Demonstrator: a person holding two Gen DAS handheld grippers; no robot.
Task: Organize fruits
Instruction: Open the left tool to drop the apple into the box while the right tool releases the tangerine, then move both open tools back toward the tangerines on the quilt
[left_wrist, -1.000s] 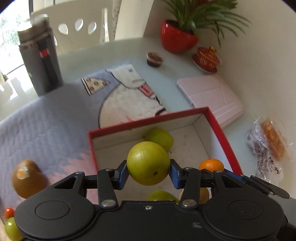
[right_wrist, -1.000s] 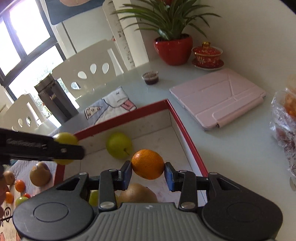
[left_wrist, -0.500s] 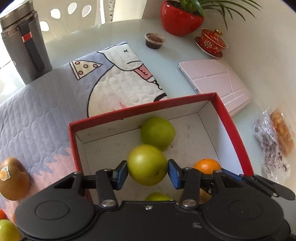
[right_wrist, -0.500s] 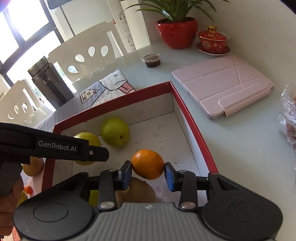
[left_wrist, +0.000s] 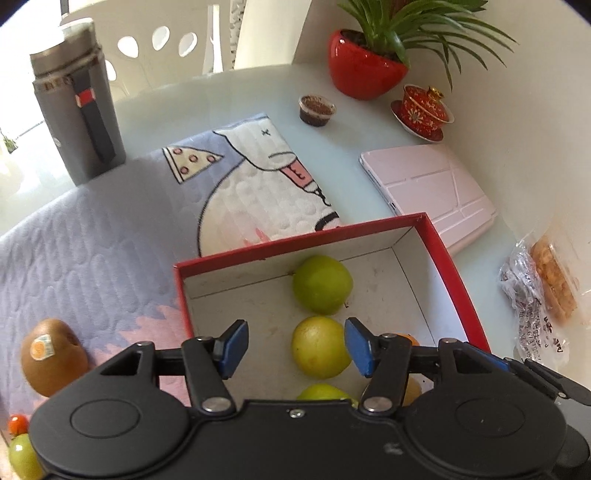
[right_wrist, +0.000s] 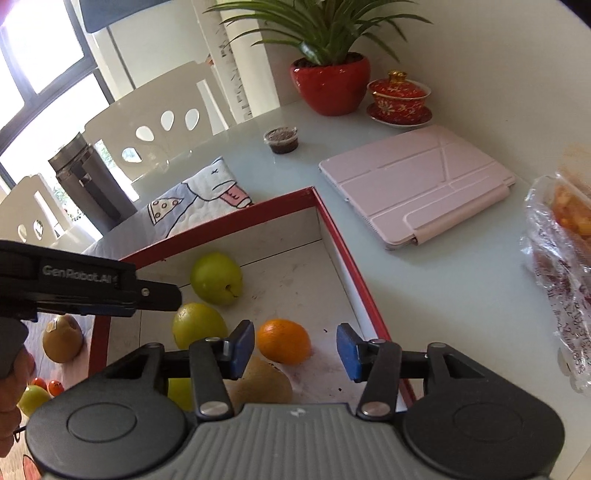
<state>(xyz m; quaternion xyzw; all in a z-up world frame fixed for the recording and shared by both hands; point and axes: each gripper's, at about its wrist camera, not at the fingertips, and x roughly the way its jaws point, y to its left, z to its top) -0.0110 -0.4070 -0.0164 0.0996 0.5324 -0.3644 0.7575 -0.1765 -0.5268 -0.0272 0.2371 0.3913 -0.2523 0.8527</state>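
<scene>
Left hand-held gripper (left_wrist: 295, 349) jaws spread wide, empty; round yellow-green fruit (left_wrist: 320, 347) on red-rimmed cardboard box (left_wrist: 448, 266) floor, frame centre. Right hand-held gripper (right_wrist: 295, 350) likewise wide apart, small orange (right_wrist: 283, 341) lying loose between pads.

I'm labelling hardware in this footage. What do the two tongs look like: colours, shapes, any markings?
The left tongs have a smooth black body with two round discs, black linkage arms on silver pivots and blue pads. Their side reads "GenRobot.AI" in pale letters in the right wrist view. The right tongs match, but the body's centre is ribbed grey. No cables or sleeves show.
</scene>
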